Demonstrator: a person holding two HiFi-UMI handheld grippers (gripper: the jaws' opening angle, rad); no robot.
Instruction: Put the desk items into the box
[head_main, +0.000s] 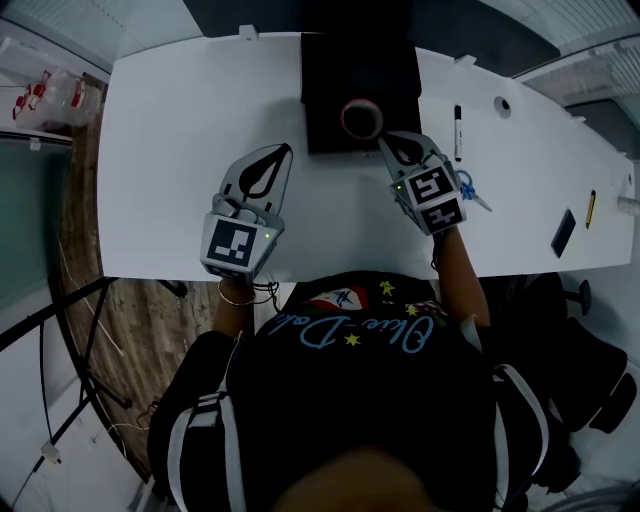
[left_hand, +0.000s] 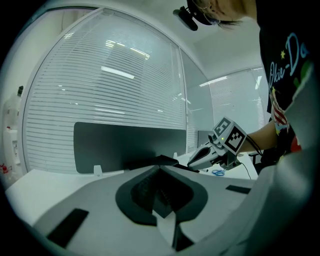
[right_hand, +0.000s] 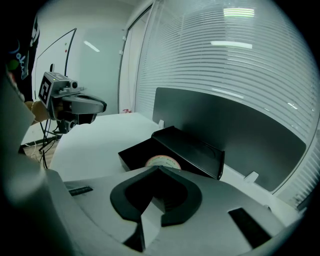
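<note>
Right gripper (head_main: 386, 141): closed, empty, tips at near right corner of box (head_main: 330, 80). Left gripper (head_main: 286, 152): closed and empty too, over desk (head_main: 160, 150), left of box and apart from it. Tape (head_main: 361, 119): lying flat inside box, by its near wall. Out on desk, right of box: marker (head_main: 458, 132); scissors (head_main: 474, 192), just beside right gripper; farther right, flat black item (head_main: 563, 232) and pen (head_main: 591, 208).

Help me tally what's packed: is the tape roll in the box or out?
In. The tape roll lies flat inside the black box, within its walls, in both the head view and the right gripper view.
</note>
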